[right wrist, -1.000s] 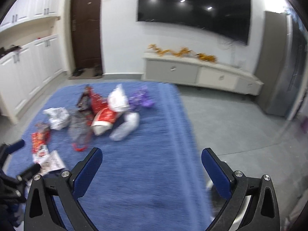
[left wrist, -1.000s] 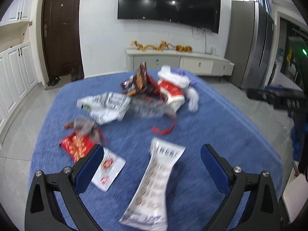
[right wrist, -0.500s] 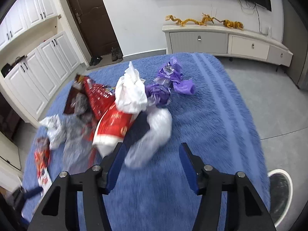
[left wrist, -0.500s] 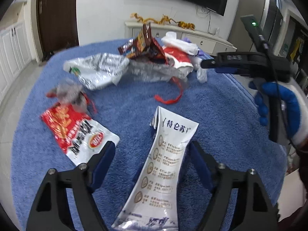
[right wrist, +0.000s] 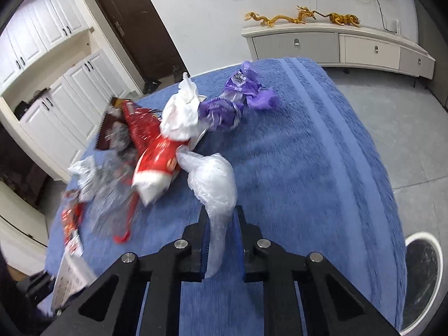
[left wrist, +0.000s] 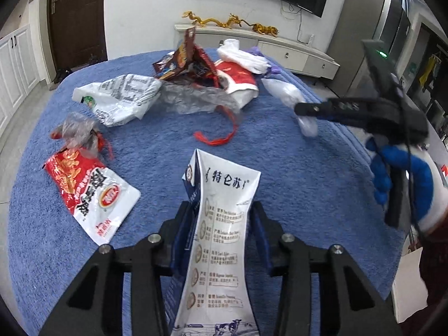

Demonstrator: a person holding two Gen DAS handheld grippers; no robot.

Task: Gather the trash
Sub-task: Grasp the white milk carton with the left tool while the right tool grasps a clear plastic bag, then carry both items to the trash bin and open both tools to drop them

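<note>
Trash lies on a blue cloth-covered table [left wrist: 280,168]. My left gripper [left wrist: 221,218] is shut on a flattened white milk carton [left wrist: 221,240] near the front edge. My right gripper [right wrist: 221,224] is shut on a clear plastic bag [right wrist: 215,184]; it also shows in the left wrist view [left wrist: 305,109]. A red and white snack pouch [left wrist: 89,193] lies left of the carton. A pile of red wrappers [right wrist: 151,151], a white bag [right wrist: 182,112] and purple wrappers [right wrist: 232,100] sits further back.
A printed white plastic bag [left wrist: 120,98] and a red ribbon [left wrist: 221,137] lie mid-table. A white round bin [right wrist: 422,277] stands on the floor right of the table. A low white cabinet [right wrist: 336,44] and a dark door [left wrist: 75,19] are behind.
Both grippers have moved forward and closed: the left on the milk carton, the right on the clear plastic bag.
</note>
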